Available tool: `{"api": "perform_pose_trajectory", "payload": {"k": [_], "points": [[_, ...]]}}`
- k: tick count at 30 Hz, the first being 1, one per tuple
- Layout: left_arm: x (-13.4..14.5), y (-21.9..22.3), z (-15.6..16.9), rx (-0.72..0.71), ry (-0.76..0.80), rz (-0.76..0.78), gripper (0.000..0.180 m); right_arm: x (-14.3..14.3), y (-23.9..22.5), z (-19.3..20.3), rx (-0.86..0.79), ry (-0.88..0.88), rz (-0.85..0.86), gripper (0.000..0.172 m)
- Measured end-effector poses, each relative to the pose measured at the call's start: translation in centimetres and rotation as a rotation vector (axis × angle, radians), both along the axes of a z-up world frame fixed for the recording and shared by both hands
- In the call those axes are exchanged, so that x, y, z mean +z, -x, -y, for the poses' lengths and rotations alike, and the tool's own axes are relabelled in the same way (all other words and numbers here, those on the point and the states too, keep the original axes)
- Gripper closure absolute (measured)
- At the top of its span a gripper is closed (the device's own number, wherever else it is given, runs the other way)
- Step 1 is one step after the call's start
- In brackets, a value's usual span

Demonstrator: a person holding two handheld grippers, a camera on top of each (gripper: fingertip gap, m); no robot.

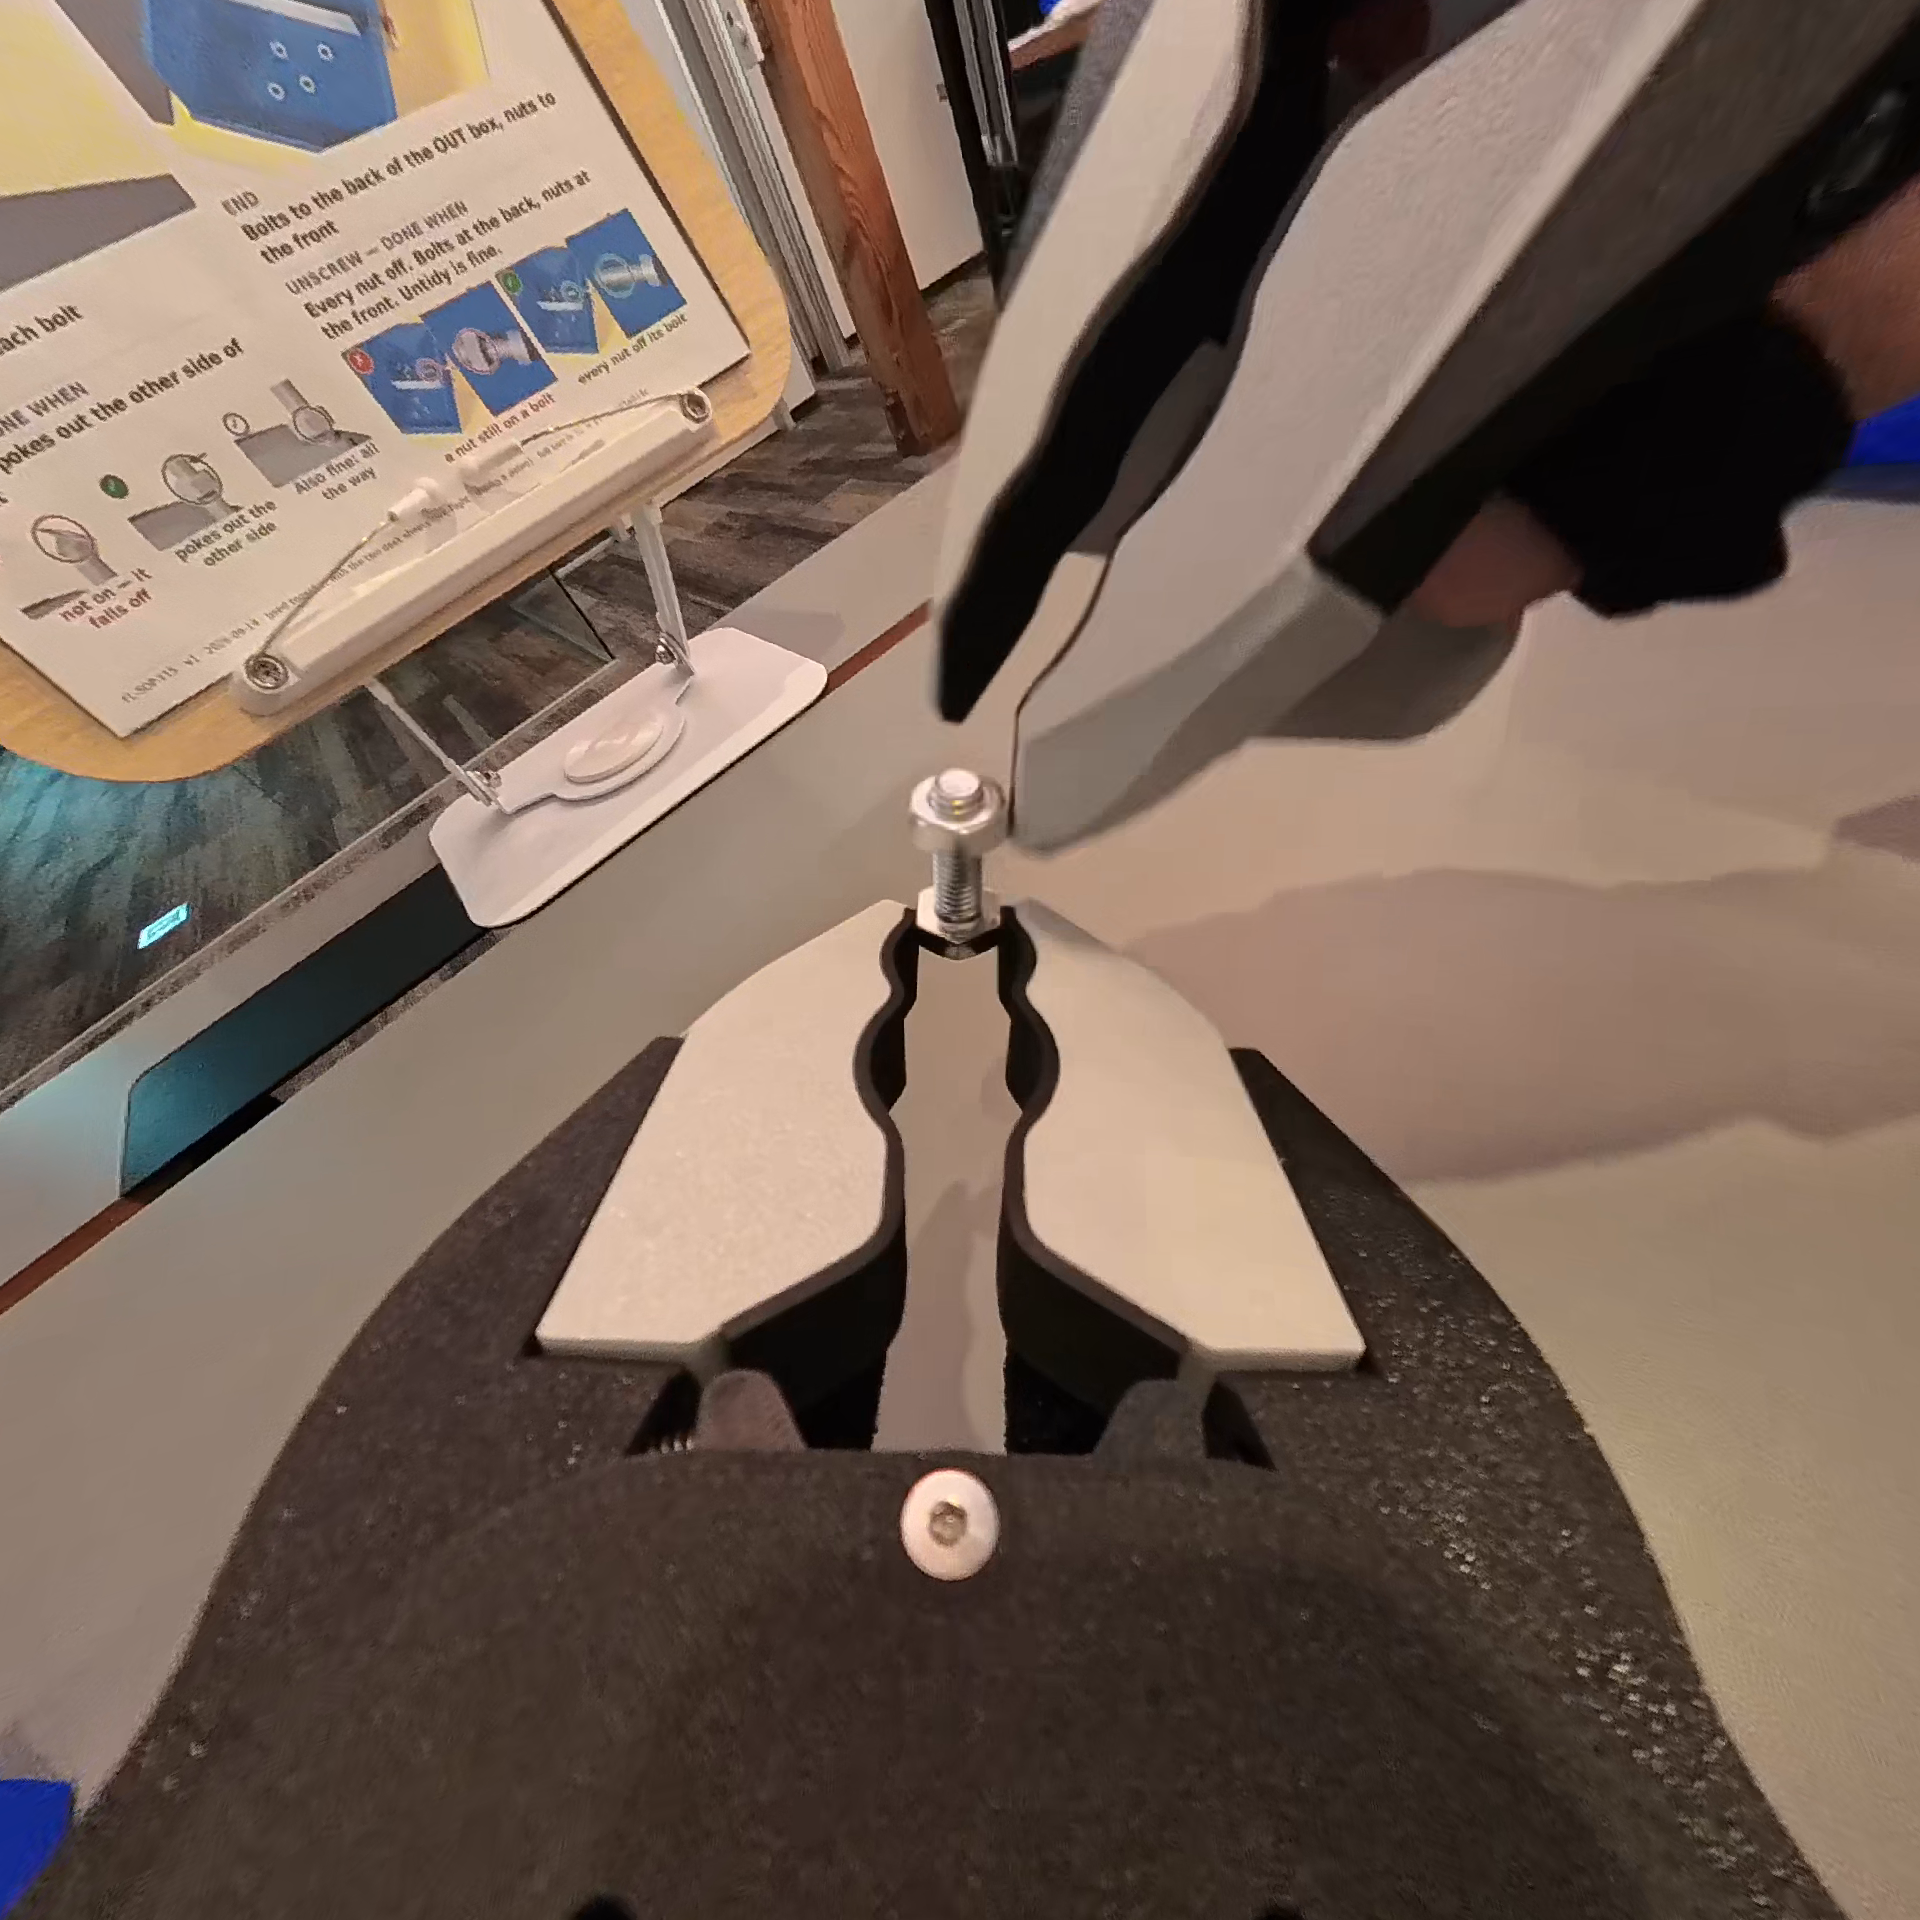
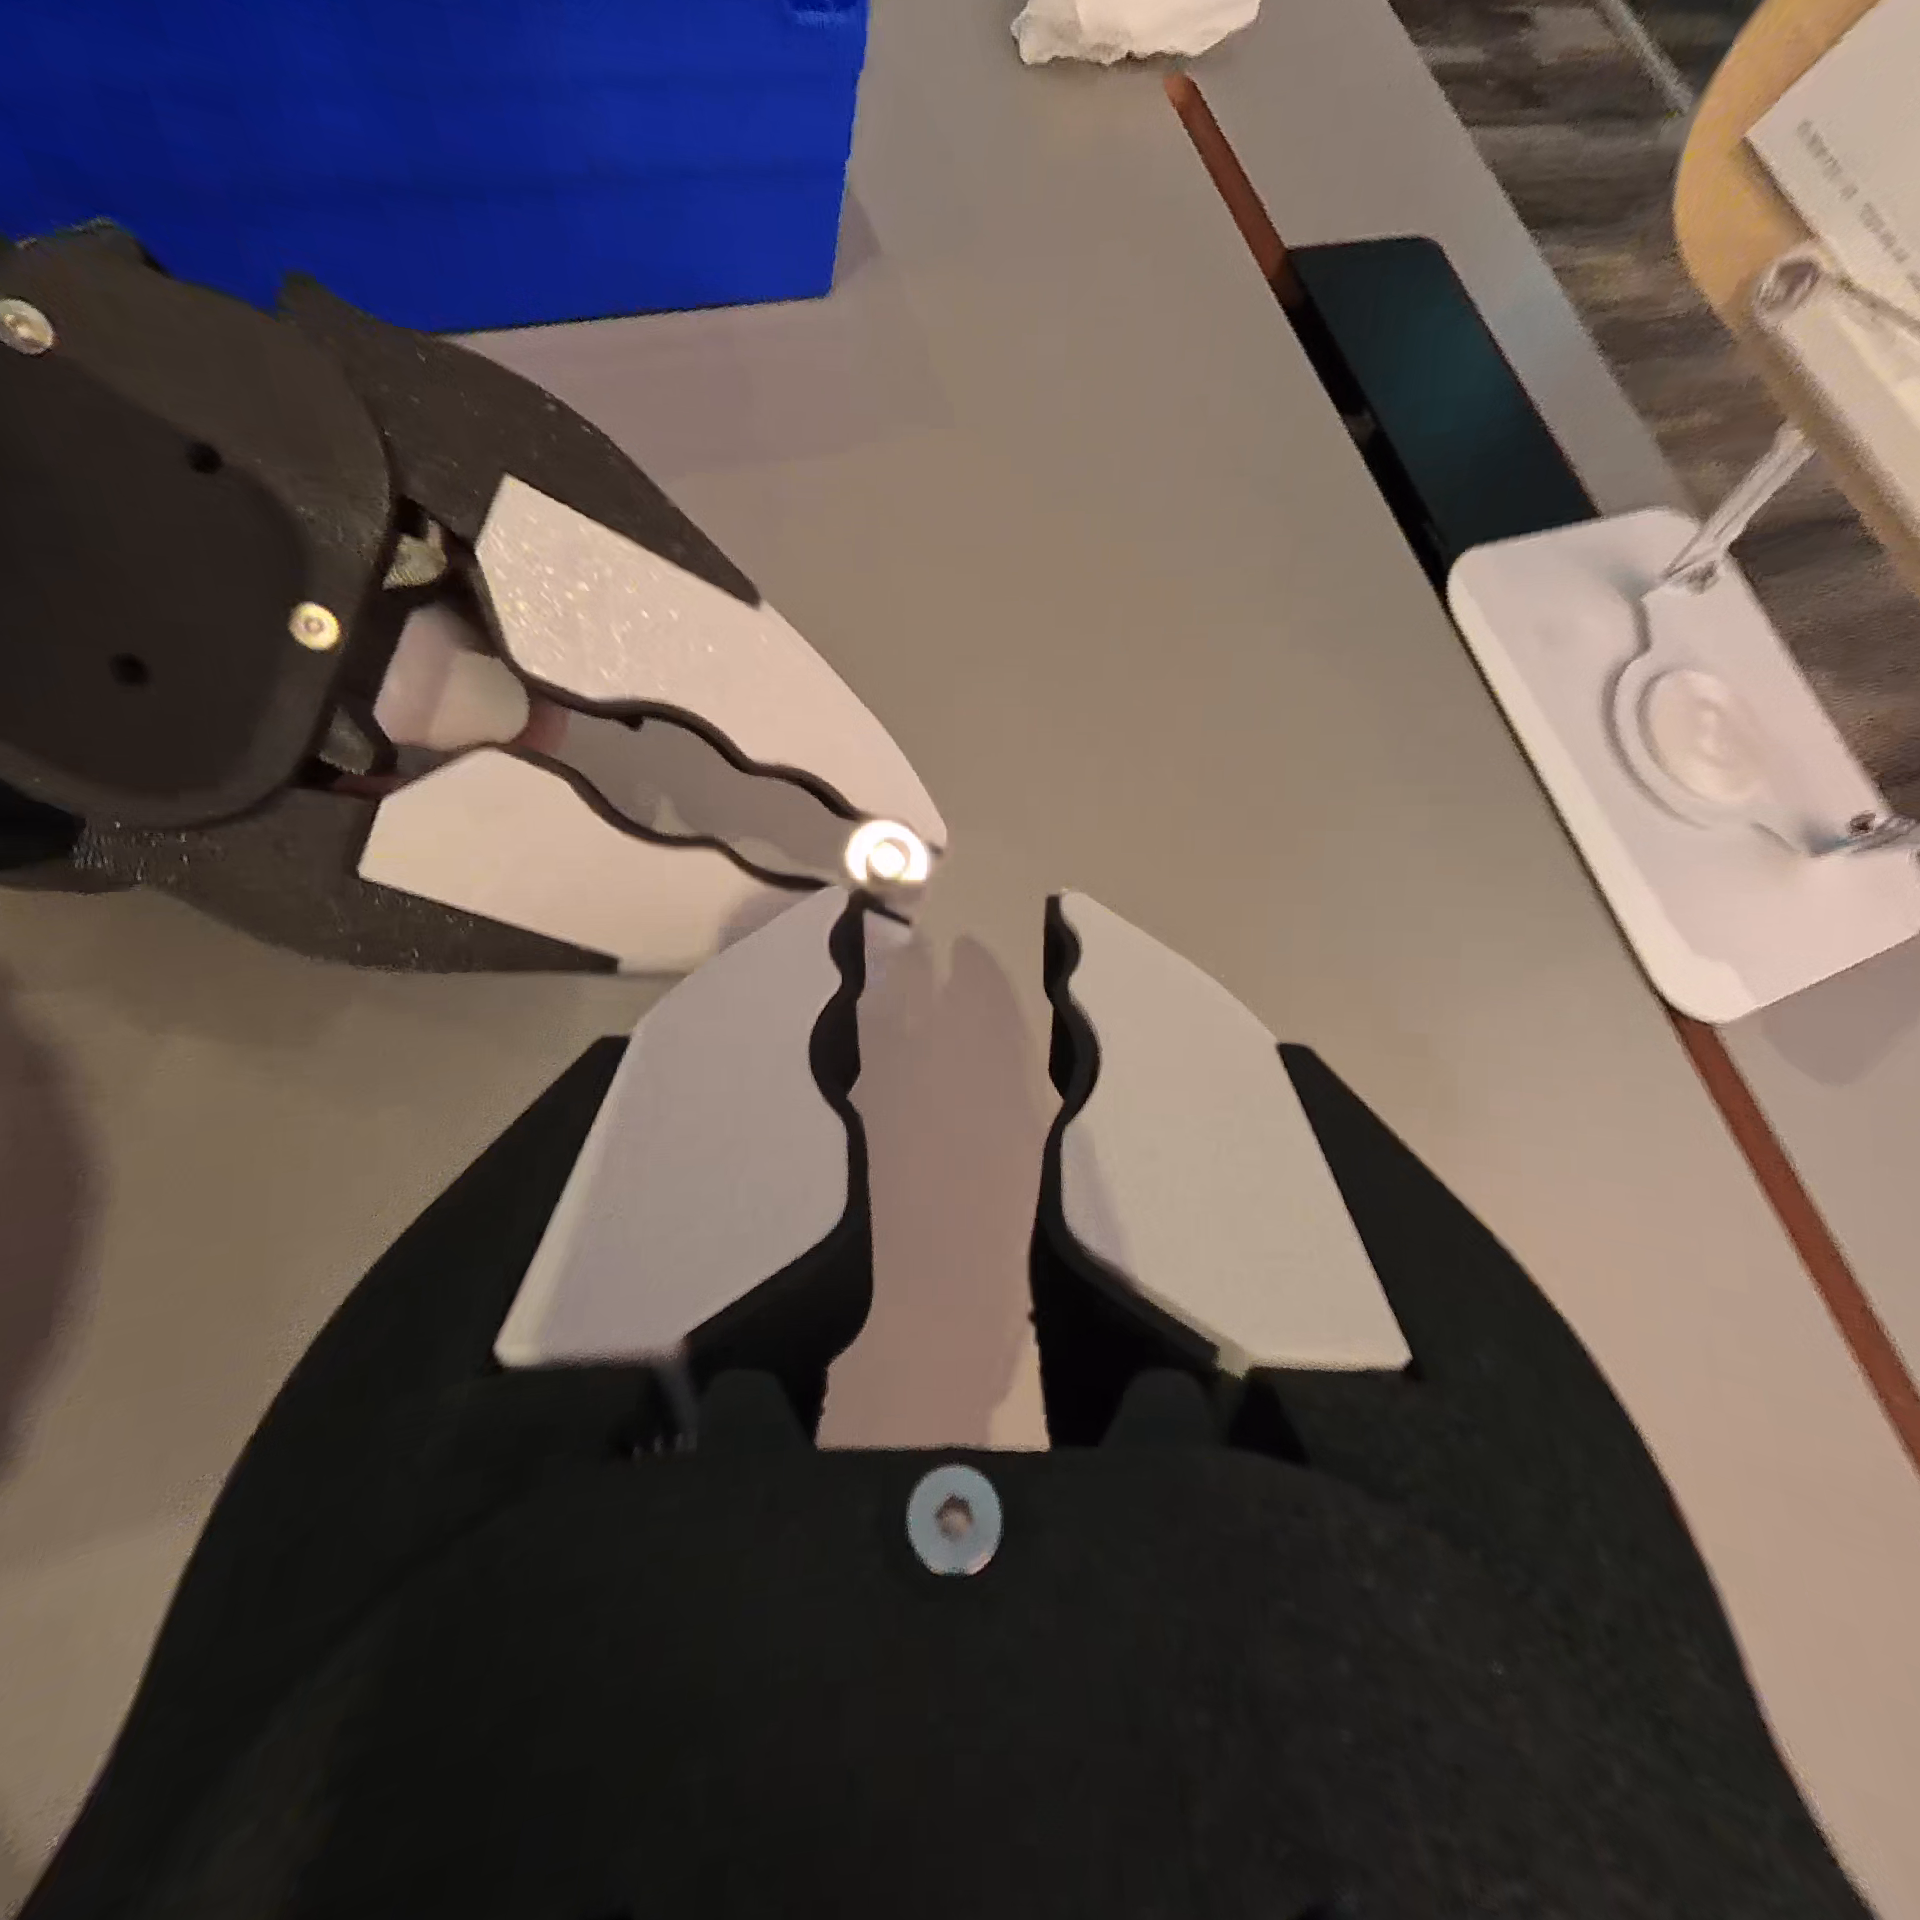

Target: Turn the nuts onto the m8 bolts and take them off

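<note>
Nearest in the left wrist view: left gripper (image 1: pixel 958 920) clenched on the hex head of an M8 bolt (image 1: pixel 957 881), pads pressing its flats, threaded shank pointing away from the camera. Farther along the shank, right at the tip: a steel nut (image 1: pixel 958 814), bolt end just showing through it. Beyond and to the right of the nut: right gripper (image 1: pixel 1003 774), released, jaws apart and blurred, one fingertip (image 1: pixel 1070 800) just beside the nut, contact impossible to confirm. Behind, on the grey bench (image 1: pixel 1558 1351): a white stand (image 1: pixel 644 769) carrying an instruction sheet (image 1: pixel 343 343).

From the right wrist view: right gripper (image 2: pixel 951 914) spread wide, nothing pressed between its pads; nut and bolt end (image 2: pixel 886 858) seen end-on just off its left fingertip (image 2: pixel 821 914), outside the gap. Farther back: a blue box (image 2: pixel 416 156) and a crumpled white tissue (image 2: pixel 1127 26).

Step in hand, as a judgement: between turns on the nut, regripping; whether threading on or off, not decidable here, though the nut sits only at the very end of the thread. Next move: shifting the open jaws leftward to straddle the nut, squaring pads to its flats, closing, then rotating about the bolt axis while holding the head fixed.
</note>
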State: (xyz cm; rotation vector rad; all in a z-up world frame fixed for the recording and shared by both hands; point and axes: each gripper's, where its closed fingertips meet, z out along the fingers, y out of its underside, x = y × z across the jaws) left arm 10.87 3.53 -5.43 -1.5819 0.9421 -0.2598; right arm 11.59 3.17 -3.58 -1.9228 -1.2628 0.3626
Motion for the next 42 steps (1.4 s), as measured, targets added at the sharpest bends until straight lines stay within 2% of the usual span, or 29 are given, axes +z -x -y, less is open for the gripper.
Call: {"api": "perform_pose_trajectory", "payload": {"k": [3, 6, 10, 12, 14, 19, 23, 29, 36, 42], "points": [[0.0, 0.1, -0.1, 0.001, 0.009, 0.003, 0.166, 0.5, -1.3, -0.2, -0.016, 0.036, -0.029, 0.143], [-0.3, -0.1, 0.0, -0.004, 0.001, -0.017, 0.166, 1.1, 0.3, 0.8, 0.04, 0.044, -0.093, 0.141], [-0.3, -0.3, 0.3, -0.008, -0.014, -0.036, 0.166, 0.0, 0.8, 0.2, 0.008, -0.013, -0.009, 0.14], [-0.3, -0.2, 0.2, -0.003, -0.015, -0.037, 0.166, -0.4, 0.0, 0.3, 0.004, 0.037, -0.009, 0.138], [-0.3, -0.1, 0.1, -0.003, -0.009, -0.031, 0.166, -0.5, -1.4, -0.2, -0.029, 0.054, 0.004, 0.143], [-1.3, -1.0, 0.9, -0.064, 0.008, -0.079, 0.166, 0.2, -0.2, 1.7, 0.049, 0.091, -0.098, 0.142], [-2.8, -2.2, 2.2, -0.143, 0.005, -0.166, 0.166, -1.2, -1.5, 2.2, -0.021, 0.056, -0.047, 0.139], [-4.0, -3.0, 3.0, -0.174, 0.015, -0.228, 0.166, -2.1, -2.7, 3.5, -0.128, 0.074, -0.235, 0.136], [-5.6, -3.7, 4.4, -0.263, 0.043, -0.303, 0.166, -5.3, -2.8, 4.2, -0.133, 0.205, -0.205, 0.135], [-7.3, -3.7, 5.4, -0.314, 0.05, -0.441, 0.166, -7.9, -4.8, 6.0, -0.159, 0.267, -0.155, 0.138]]}}
